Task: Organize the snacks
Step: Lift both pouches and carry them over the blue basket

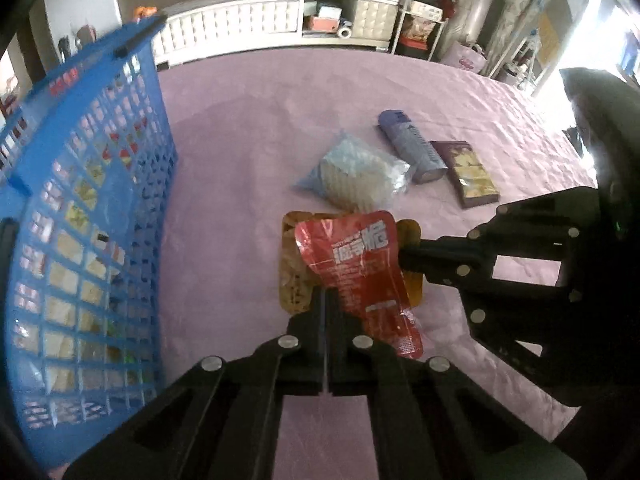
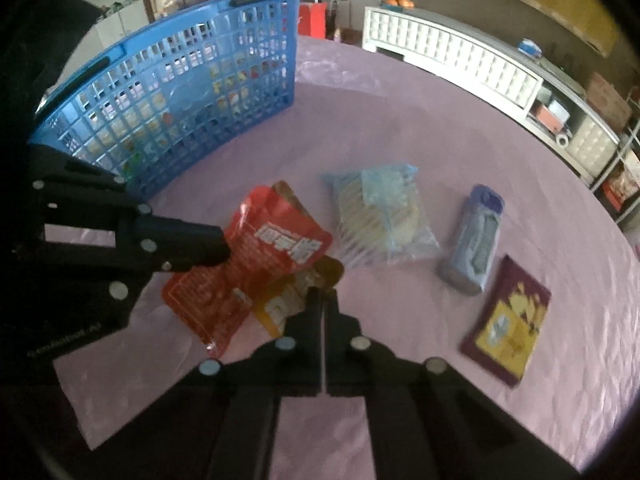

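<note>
Pink quilted cloth covers the surface [image 2: 460,152] in front of you, with a white cabinet [image 1: 240,24] behind. Your left gripper [image 1: 325,300] has its jaws clenched on the red foil snack pouch [image 1: 360,264], though the pinch point is hidden under the pouch. Your right gripper [image 2: 322,300] is clamped on the orange snack packet [image 2: 288,304], mostly covered by the red one. Left of them stands a blue plastic lattice basket [image 2: 192,92], its contents blurred. A clear bag of crackers [image 2: 380,220], a lilac tube pack [image 2: 476,240] and a purple flat box [image 2: 508,320] lie apart.
</note>
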A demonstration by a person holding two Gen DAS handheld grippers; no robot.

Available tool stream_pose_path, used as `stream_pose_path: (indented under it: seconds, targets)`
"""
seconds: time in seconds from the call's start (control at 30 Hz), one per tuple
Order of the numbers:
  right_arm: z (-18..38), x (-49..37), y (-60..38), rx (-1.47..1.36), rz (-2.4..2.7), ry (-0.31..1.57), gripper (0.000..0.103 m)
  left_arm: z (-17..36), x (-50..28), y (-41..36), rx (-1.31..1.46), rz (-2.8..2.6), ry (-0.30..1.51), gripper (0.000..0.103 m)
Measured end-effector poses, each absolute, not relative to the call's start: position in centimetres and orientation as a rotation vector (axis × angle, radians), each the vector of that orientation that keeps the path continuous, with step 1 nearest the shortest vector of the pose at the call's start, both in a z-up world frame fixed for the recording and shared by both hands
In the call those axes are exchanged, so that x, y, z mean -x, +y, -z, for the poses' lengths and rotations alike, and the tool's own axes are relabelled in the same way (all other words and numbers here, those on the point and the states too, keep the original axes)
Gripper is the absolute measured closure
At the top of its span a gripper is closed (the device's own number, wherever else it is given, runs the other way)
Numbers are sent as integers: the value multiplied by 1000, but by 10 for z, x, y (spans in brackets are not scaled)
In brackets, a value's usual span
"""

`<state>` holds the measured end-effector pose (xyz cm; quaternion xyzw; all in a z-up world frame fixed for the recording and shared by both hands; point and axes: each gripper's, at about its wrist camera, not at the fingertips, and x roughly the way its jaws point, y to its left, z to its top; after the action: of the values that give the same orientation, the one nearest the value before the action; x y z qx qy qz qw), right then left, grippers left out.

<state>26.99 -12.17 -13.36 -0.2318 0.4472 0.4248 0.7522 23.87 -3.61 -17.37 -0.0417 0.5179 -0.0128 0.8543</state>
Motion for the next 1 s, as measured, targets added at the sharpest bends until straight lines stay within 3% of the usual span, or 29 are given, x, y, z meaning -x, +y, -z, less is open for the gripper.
stream_pose_path:
  seconds: [0.57, 1.0]
  targets:
    - [15, -196, -153, 462, -748, 807, 101, 82, -175, -48, 80, 72, 876, 103]
    - [-51, -164, -92, 376, -778, 638, 101, 17, -129, 28, 67, -33, 738, 103]
